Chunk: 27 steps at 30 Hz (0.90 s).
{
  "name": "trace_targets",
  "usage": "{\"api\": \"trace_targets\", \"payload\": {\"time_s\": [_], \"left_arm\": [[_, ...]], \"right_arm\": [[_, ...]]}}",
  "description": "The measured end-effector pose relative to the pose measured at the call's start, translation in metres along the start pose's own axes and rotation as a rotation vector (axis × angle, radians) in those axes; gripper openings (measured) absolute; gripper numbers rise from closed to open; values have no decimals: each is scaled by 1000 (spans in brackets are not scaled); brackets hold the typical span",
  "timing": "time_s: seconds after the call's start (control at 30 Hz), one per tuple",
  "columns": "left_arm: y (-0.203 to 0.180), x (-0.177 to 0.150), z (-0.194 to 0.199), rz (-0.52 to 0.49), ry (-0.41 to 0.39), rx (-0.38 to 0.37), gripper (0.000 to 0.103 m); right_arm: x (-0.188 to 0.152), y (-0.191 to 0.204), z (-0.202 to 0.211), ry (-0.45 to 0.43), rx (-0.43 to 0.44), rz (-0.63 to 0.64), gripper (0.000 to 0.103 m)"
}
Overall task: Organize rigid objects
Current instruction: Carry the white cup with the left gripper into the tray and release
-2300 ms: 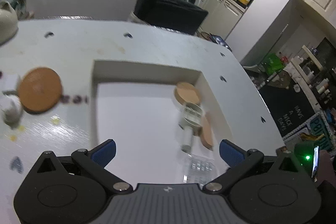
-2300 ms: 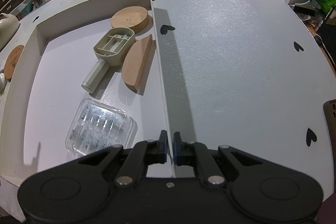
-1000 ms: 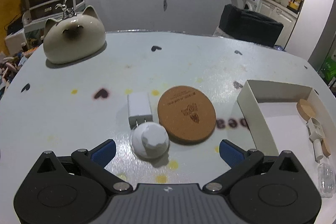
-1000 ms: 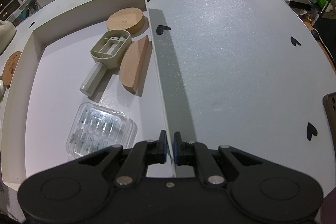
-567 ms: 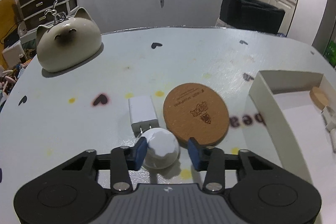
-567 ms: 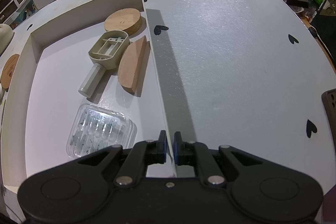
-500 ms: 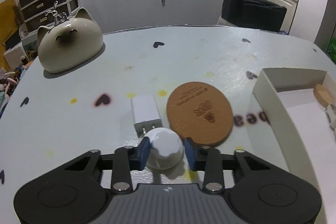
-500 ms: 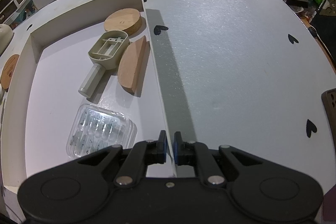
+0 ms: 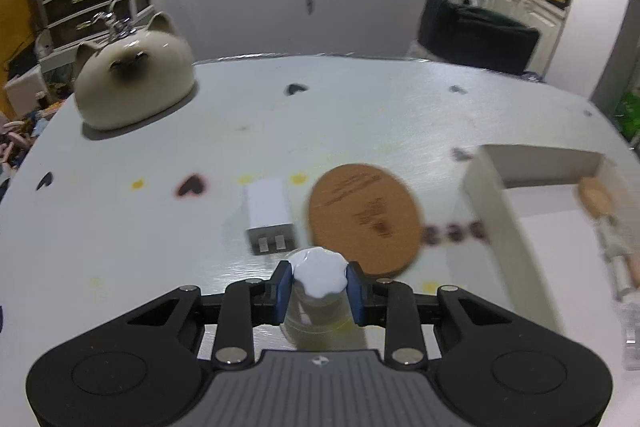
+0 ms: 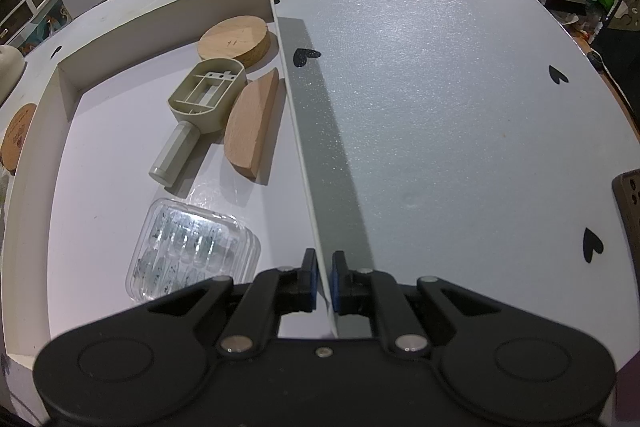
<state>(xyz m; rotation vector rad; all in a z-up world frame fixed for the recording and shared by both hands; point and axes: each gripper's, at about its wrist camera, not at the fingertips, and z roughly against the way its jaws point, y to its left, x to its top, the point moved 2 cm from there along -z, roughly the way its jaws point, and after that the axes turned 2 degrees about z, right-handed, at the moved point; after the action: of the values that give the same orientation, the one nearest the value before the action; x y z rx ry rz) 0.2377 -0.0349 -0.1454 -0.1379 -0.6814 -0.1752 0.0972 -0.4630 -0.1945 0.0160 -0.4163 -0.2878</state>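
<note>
My left gripper [image 9: 319, 285] is shut on a small white knob-shaped object [image 9: 319, 274] and holds it above the table. A white charger plug [image 9: 269, 217] and a round cork coaster [image 9: 364, 219] lie on the table just beyond it. My right gripper [image 10: 323, 281] is shut on the right wall of the white box [image 10: 298, 131]. Inside the box lie a round wooden disc [image 10: 234, 41], a beige plastic scoop [image 10: 198, 111], a half-round wooden block [image 10: 252, 123] and a clear plastic case [image 10: 190, 251].
A cream cat-shaped ceramic [image 9: 134, 75] stands at the table's far left. The box's left wall [image 9: 506, 223] stands to the right of the coaster. A dark object [image 10: 628, 211] lies at the table's right edge. A black chair [image 9: 476, 39] stands behind the table.
My left gripper swung from the box to the loose items, closed on the white knob-shaped object and lifted it. My right gripper stayed clamped on the box wall.
</note>
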Motion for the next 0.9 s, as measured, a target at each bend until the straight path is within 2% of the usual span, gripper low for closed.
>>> {"api": "trace_targets", "payload": {"time_s": [0.23,0.37,0.63,0.9], "left_arm": [[-53,15,34,-59,-41,-158,31],[-90,25,37,-110,-56,-239,31],[-158,47,5,-171,-22,-342,31],[-205,61,-44,-176,62,-369,31]], "right_arm": [[0,0,0,-2,1,1,8],[0,0,1,-5,2,2,8],[0,0,1,-6,5,0,8],[0,-1,1,-5,10,-8,8]]}}
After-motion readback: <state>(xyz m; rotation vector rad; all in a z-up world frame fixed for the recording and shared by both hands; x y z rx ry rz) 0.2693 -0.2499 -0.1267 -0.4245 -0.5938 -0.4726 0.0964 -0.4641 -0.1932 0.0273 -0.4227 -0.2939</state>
